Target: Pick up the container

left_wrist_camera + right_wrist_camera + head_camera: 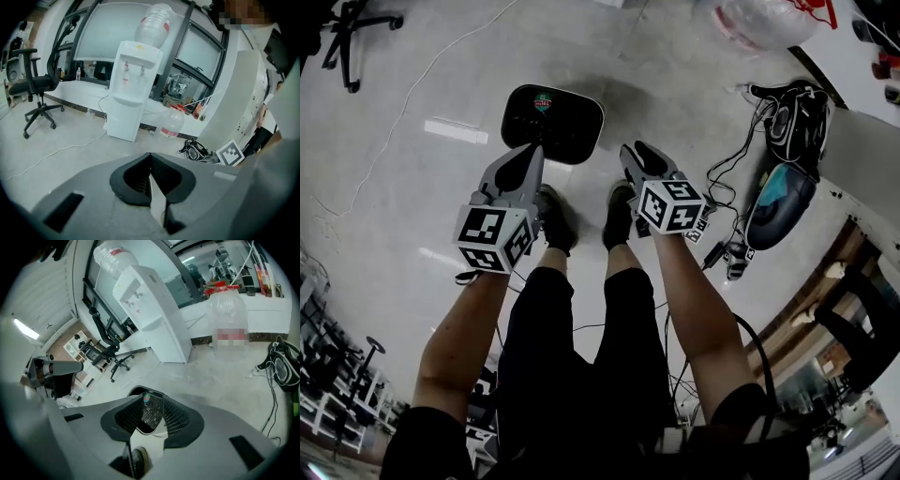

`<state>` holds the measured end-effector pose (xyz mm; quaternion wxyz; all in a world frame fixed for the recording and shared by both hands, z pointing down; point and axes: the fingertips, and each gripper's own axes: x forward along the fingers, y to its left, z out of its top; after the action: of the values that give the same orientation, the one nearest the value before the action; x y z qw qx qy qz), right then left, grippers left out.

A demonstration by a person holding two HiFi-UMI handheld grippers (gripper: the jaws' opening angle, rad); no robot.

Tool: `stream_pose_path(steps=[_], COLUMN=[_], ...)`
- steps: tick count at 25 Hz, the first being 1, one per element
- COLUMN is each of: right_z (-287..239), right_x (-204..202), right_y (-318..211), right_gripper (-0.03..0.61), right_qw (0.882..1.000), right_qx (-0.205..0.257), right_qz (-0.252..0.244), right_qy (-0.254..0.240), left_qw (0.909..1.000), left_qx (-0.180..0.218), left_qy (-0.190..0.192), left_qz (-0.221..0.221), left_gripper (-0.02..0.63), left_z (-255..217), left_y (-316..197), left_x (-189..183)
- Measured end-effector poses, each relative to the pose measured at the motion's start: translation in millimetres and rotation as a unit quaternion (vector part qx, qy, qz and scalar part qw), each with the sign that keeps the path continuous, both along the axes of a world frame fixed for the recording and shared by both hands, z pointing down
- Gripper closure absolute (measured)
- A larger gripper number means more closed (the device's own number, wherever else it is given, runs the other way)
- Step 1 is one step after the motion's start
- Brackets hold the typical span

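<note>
A black, rounded container point(553, 122) with a small coloured sticker on its lid lies on the pale floor, just ahead of the person's shoes point(555, 220). My left gripper point(525, 161) hovers over its near left edge with the jaws pressed together and nothing in them point(150, 157). My right gripper point(639, 155) hangs just right of the container. In the right gripper view its jaws point(149, 397) stand a little apart, and the container's lid and sticker point(146, 401) show through the gap. Neither gripper touches the container.
A white water dispenser point(131, 89) and a loose water bottle point(171, 123) stand by the wall. An office chair point(40, 89) is at the left. Bags and tangled cables point(783, 187) lie on the floor to the right. A thin cable point(403, 103) runs across the floor at the left.
</note>
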<state>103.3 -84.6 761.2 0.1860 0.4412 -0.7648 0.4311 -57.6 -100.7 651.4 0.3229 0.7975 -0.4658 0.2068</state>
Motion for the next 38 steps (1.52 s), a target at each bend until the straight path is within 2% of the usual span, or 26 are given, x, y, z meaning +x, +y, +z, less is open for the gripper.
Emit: stream_pose_path(steps=[8,18,25,33,38], right_z=[116.3,225.0,270.0,304.1,310.0], right_x=[-5.7,-8.7,-19.4,-34.9,-36.3], right_y=[5.8,-3.4,-18.7,-19.2,-19.4], right_gripper=[0.472,0.472,0.472,0.472,0.472], right_qw=[0.998,0.994,0.995,0.993,0.990], right_qx=[-0.051,-0.080,-0.079,-0.095,-0.107], right_qz=[0.027,0.067,0.056,0.045,0.050], right_qy=[-0.007,-0.028,-0.034,-0.045,-0.077], left_qw=[0.9996,0.9992,0.9993,0.9997,0.9999], left_qx=[-0.011,-0.010,-0.008,0.002,0.008], left_qy=[-0.020,-0.029,-0.027,-0.019,-0.013], left_qz=[0.016,0.027,0.025,0.013,0.004], left_gripper=[0.603,0.604,0.604,0.603,0.603], left_z=[88.5,157.9,192.7,208.7,214.6], left_y=[-8.0,-10.7,-8.7,-8.3,-6.0], left_x=[-11.7,-7.8,-4.6,-10.6,-16.1])
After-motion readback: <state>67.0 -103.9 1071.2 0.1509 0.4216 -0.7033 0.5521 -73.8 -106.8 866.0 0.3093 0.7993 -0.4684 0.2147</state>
